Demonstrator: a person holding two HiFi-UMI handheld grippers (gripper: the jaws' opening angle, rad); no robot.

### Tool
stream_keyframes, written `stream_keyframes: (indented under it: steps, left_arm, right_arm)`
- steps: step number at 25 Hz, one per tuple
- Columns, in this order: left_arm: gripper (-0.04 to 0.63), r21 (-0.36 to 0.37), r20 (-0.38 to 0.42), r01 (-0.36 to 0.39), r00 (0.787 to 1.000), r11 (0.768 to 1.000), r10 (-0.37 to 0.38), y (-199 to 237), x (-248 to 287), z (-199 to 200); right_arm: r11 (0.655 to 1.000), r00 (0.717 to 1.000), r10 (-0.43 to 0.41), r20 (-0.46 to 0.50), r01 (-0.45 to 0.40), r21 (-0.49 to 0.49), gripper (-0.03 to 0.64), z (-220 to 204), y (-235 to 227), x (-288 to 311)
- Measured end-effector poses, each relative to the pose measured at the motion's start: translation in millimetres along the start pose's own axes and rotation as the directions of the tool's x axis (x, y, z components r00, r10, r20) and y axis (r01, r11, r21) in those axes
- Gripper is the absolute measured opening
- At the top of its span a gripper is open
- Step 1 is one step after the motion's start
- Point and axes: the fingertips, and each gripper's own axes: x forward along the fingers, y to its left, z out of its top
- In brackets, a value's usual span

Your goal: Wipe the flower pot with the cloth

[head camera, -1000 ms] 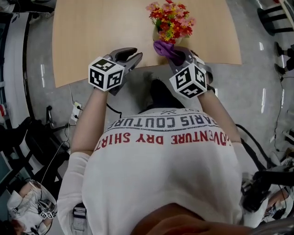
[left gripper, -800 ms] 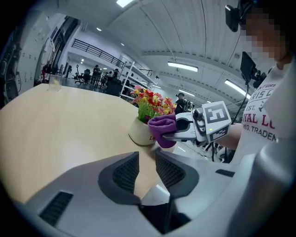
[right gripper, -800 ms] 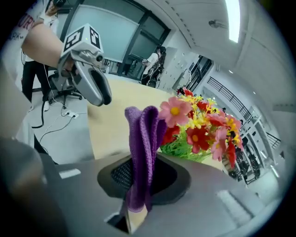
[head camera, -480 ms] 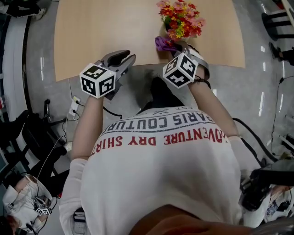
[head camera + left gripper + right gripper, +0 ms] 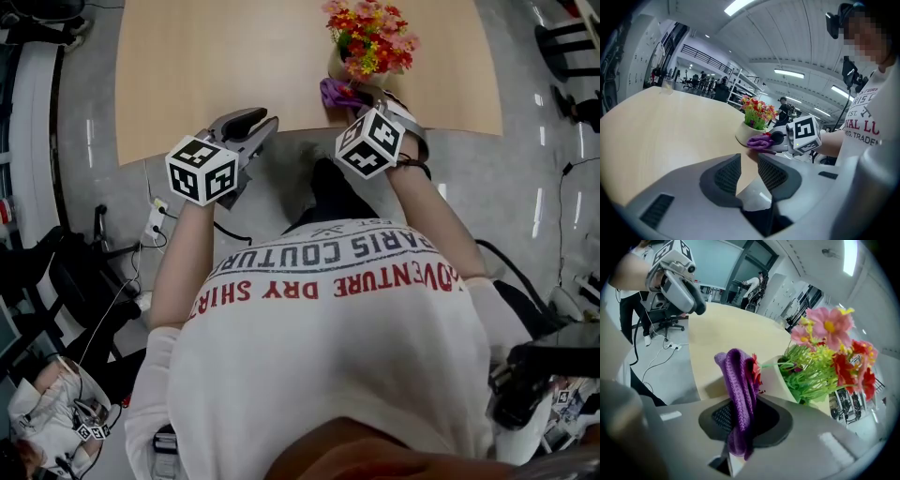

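right gripper (image 5: 745, 411): clenched on purple cloth (image 5: 739, 385), held just beside the pot's side | flower pot (image 5: 777, 378): upright on table (image 5: 216, 66), near its front edge | left gripper (image 5: 747, 161): released, jaws slightly apart, nothing between, well apart from pot

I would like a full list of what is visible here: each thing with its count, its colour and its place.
table: one, light wood, in front of the person.
flower pot: one, cream, on the table near its front edge, towards the right.
flowers: one bunch, red, pink and yellow, in the flower pot.
cloth: one, purple, between the right gripper's jaws, close to the pot.
power strip: one, white, on the grey floor at the left, with cables.
shirt: one, white with red and grey print, on the person.
left gripper: one, grey, jaws apart and empty, at the table's front edge.
right gripper: one, grey, shut on the cloth.
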Motion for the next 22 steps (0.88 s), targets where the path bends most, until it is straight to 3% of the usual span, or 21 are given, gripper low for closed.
stream_keyframes:
  steps: [7, 16, 22]
  left_arm:
    - [0.095, 0.033, -0.018, 0.047, 0.999, 0.998, -0.046, -15, 30, 5]
    - [0.095, 0.068, -0.021, 0.089, 0.996, 0.994, -0.088, -44, 31, 13]
    - [0.095, 0.058, -0.048, 0.079, 0.996, 0.995, -0.077, -39, 40, 9]
  right_arm:
    - [0.996, 0.993, -0.075, 0.086, 0.071, 0.050, 0.057, -17, -18, -29]
    - [0.981, 0.980, -0.179, 0.086, 0.171, 0.095, 0.057, -44, -49, -56]
    - [0.984, 0.981, -0.169, 0.093, 0.163, 0.070, 0.057, -49, -62, -34]
